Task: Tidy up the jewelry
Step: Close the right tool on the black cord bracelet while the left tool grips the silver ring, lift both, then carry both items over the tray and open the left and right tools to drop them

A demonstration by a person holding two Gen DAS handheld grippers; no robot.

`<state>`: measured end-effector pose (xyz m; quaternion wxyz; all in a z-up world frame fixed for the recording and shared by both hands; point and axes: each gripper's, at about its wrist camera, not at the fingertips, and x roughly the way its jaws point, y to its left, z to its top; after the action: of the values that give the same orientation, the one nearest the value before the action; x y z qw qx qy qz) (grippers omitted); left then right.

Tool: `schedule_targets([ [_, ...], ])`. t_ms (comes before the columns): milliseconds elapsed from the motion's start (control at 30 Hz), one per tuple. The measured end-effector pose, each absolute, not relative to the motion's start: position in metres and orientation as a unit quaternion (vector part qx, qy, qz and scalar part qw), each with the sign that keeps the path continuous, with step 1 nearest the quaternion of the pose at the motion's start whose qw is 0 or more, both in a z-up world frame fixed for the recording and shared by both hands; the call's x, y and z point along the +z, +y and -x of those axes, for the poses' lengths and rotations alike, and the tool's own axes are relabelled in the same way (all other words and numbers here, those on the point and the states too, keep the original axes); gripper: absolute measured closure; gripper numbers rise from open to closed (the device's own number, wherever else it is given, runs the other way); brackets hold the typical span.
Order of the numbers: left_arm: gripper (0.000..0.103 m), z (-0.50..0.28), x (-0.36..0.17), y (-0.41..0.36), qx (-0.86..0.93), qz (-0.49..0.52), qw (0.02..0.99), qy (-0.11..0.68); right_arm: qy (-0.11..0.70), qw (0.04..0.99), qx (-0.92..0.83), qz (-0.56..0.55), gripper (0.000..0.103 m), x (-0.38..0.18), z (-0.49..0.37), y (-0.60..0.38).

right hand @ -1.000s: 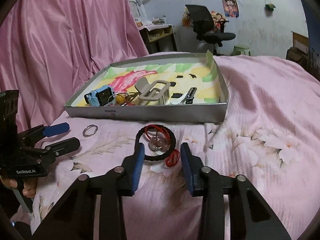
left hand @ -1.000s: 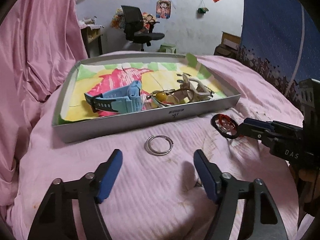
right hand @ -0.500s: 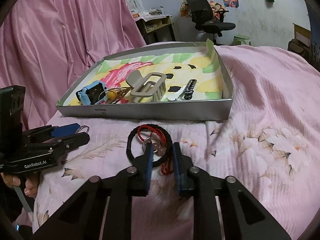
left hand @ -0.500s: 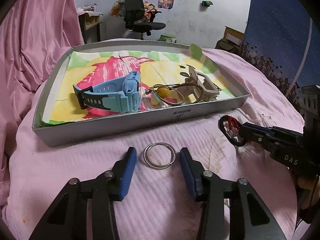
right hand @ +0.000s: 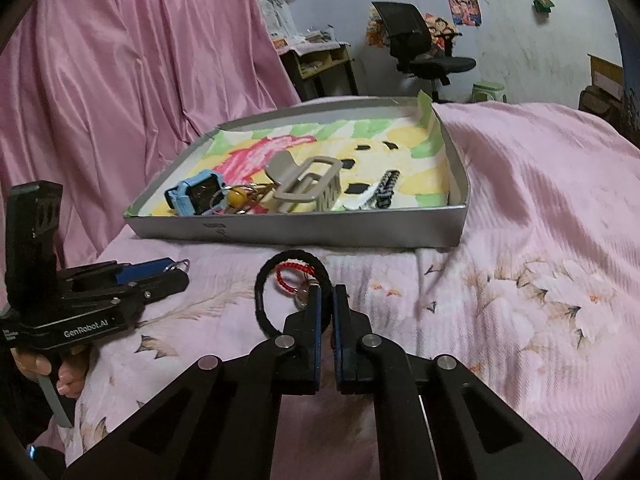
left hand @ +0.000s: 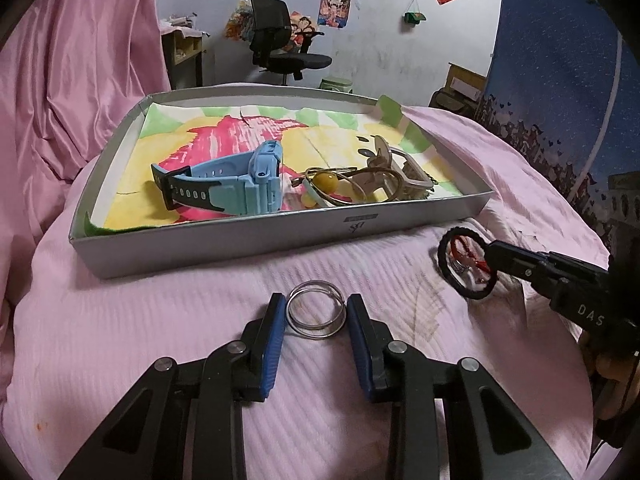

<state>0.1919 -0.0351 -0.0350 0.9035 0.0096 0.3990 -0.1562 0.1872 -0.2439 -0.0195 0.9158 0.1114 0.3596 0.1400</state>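
Observation:
A grey tray [left hand: 280, 236] on the pink bedspread holds a blue watch [left hand: 232, 186], a yellow-bead ring piece [left hand: 332, 184] and a beige hair claw [left hand: 396, 172]. My left gripper [left hand: 316, 314] has its jaws closed in on both sides of a silver bangle [left hand: 316, 314] lying in front of the tray. My right gripper [right hand: 327, 300] is shut on a black hair tie with a red cord [right hand: 280, 280] and holds it just above the spread; the tie also shows in the left wrist view [left hand: 464, 264].
The tray [right hand: 304, 234] also holds a black-and-white hair clip [right hand: 380, 194]. A pink curtain [right hand: 120, 80] hangs at left. An office chair [left hand: 280, 44] and a desk stand behind. A blue cloth [left hand: 560, 60] hangs at right.
My left jaws have closed in from wide open onto the silver bangle. My right jaws have shut on the black hair tie.

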Motion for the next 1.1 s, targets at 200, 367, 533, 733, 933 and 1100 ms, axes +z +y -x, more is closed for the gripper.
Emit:
schedule_targets([
  [200,0.074,-0.186,-0.033,-0.031,-0.164,0.003,0.908,0.386,0.332,0.924,0.155,-0.107,0.098,-0.011,-0.18,-0.242],
  [367,0.074,-0.18,-0.029,-0.032,-0.17,-0.001,0.914,0.37,0.323,0.927,0.157,-0.103,0.098,-0.009,-0.178,-0.242],
  [533,0.074,-0.177,-0.024,-0.035,-0.172,-0.01,0.917,0.36,0.309,0.933,0.155,-0.103,0.098,-0.003,-0.174,-0.243],
  [733,0.074,-0.176,-0.011,-0.033,-0.175,-0.009,0.921,0.348,0.298,0.937,0.148,-0.108,0.098,0.004,-0.173,-0.247],
  [933,0.074,-0.185,0.012,-0.036,-0.179,-0.007,0.928,0.328,0.276,0.945,0.137,-0.107,0.098,0.023,-0.18,-0.25],
  [1100,0.074,-0.207,0.03,-0.042,-0.176,0.011,0.933,0.315,0.256,0.953,0.122,-0.103,0.098,0.035,-0.189,-0.255],
])
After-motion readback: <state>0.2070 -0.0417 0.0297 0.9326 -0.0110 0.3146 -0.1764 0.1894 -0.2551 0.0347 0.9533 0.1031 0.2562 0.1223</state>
